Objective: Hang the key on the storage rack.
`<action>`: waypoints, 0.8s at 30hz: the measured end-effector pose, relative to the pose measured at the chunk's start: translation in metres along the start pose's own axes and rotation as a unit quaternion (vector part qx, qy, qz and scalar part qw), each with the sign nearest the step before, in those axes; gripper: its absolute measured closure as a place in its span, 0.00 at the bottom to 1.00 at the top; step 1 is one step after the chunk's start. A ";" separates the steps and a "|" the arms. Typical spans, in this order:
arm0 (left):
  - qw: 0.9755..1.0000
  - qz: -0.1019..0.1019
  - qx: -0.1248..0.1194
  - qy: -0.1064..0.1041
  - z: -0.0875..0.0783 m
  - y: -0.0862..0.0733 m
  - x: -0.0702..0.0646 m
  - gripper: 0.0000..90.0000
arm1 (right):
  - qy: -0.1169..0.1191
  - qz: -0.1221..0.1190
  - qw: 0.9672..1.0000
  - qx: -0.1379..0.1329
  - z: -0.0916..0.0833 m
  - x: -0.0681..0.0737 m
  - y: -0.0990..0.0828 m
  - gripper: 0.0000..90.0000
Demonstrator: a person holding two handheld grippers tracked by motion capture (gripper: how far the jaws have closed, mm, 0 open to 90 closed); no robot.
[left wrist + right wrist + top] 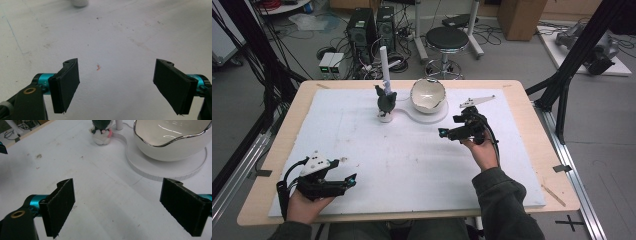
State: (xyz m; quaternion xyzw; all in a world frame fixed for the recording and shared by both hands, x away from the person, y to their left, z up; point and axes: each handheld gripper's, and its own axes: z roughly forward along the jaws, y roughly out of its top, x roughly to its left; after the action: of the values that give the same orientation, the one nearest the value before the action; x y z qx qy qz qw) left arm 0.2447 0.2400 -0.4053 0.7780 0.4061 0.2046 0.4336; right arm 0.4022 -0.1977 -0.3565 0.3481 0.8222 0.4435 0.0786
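Two grippers are held over the white foam board [412, 165], and both are seen with jaws spread wide and nothing between them. The right gripper [443, 132] is held nearest the things at the far side: a small dark-green plush figure [386, 102] standing on the board, and just to its right a white bowl with a silvery wavy rim [428, 95], seated on a round white base [439, 114]. A white post [385, 65] rises behind the figure. The left gripper [353, 178] is kept low at the near left corner, well apart from all of these. In the right gripper view the figure [102, 132] and the bowl [172, 145] are seen ahead of the open jaws, the bowl closer to the right jaw. If a reach for the figure is intended, a risk is judged: the bowl or its base could be struck by the right jaw on the way in, and the light figure could be tipped or pushed off by one pad before the other closes. A grasp on the thin wavy rim would probably slip. The figure's head is cut off at the top of the right gripper view, and its shape cannot be made out from above. Whether the post belongs to the base cannot be told. At the top edge of the left gripper view a white object [80, 2] is cut off and cannot be identified.
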 end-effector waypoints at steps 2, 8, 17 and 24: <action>1.000 -0.001 -0.001 0.000 0.000 0.000 0.000 0.24 | -0.004 -0.001 1.000 0.001 -0.001 0.000 -0.003 0.13; 1.000 -0.002 0.000 -0.001 0.001 0.000 0.000 0.24 | -0.004 0.001 1.000 0.003 -0.002 -0.001 -0.010 0.13; 1.000 -0.002 0.000 0.001 0.000 0.000 0.000 0.24 | -0.006 -0.008 1.000 0.005 -0.007 0.003 -0.012 0.13; 1.000 -0.001 0.000 -0.001 0.000 0.000 0.000 0.24 | -0.006 -0.012 1.000 0.005 -0.011 0.006 -0.015 0.13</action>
State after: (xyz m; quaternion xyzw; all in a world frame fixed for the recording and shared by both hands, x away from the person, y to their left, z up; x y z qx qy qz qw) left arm 0.2446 0.2398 -0.4056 0.7779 0.4065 0.2033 0.4339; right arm 0.3855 -0.2069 -0.3610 0.3408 0.8281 0.4364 0.0872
